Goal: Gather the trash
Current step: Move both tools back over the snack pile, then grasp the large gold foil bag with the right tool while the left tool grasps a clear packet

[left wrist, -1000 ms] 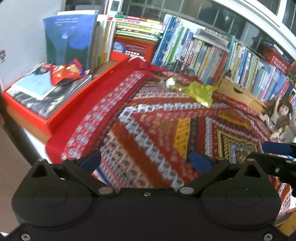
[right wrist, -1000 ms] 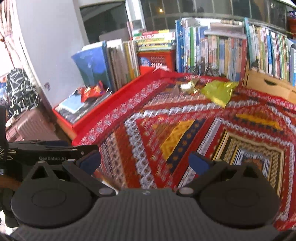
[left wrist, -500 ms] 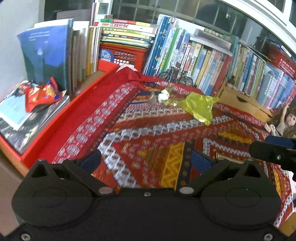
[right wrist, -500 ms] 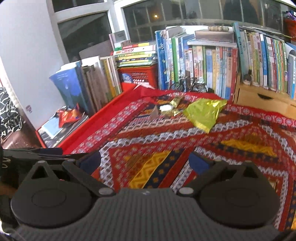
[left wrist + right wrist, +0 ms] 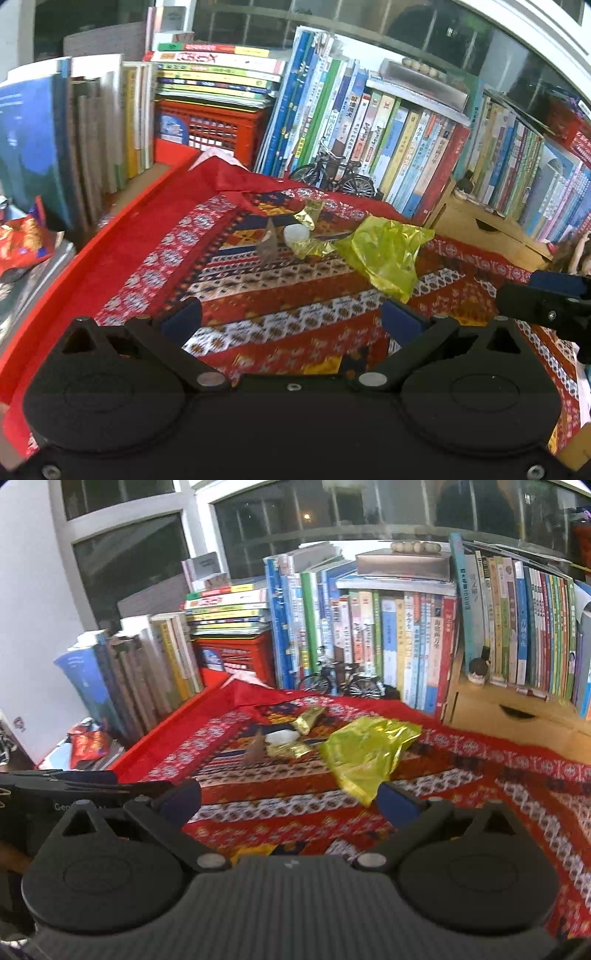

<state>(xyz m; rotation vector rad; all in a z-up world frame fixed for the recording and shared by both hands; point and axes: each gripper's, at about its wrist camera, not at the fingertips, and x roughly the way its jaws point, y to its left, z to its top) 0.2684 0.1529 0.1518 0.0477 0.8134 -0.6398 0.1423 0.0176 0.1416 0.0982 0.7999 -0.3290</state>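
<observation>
Red patterned cloth (image 5: pixel 280 295) covers the table, with bands of white, blue and yellow woven across it. Behind it a long row of upright books (image 5: pixel 388 147) lines the window side, and a red crate (image 5: pixel 210 129) carries a flat stack of more books. The left tongs (image 5: pixel 291 321) hang above the near part of the cloth with their 2 blue pads spread wide and nothing between them; the right tongs (image 5: pixel 288 801) are likewise wide and empty, just beside the left ones. A crumpled yellow-green plastic bag (image 5: pixel 384 254) lies on the cloth ahead of both. Left of the table edge, a red snack wrapper (image 5: pixel 22 243) rests on a stack of magazines. A small black model bicycle (image 5: pixel 332 177) stands against the books. Just left of the bag sit 2 gold foil wrappers (image 5: pixel 310 216), a small white lump (image 5: pixel 295 232) between them, and a brownish scrap (image 5: pixel 267 245) standing on edge.
</observation>
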